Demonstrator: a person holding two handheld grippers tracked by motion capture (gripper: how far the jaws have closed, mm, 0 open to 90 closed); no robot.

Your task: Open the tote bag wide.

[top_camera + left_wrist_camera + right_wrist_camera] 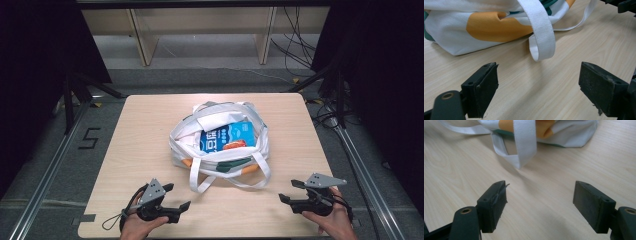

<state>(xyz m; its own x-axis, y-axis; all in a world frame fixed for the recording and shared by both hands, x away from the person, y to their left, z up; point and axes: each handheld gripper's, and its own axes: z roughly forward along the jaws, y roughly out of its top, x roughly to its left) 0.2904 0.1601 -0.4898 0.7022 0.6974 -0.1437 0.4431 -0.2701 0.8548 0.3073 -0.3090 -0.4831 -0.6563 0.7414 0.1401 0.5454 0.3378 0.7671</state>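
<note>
Tongs left [177, 196] and right [289, 191] gape wide and empty over the pale wooden surface [145, 135], flanking a white, orange-patched cloth tote bag [220, 142].

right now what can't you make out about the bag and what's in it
- Blue packet: in the high view the print is too small to read, and the tote bag rim hides its lower part.
- Other contents: covered by the packet and folded cloth.
- Tote bag in the left gripper view: cut off by the top edge.
- In the right gripper view the handle loop runs past the top edge.
</note>
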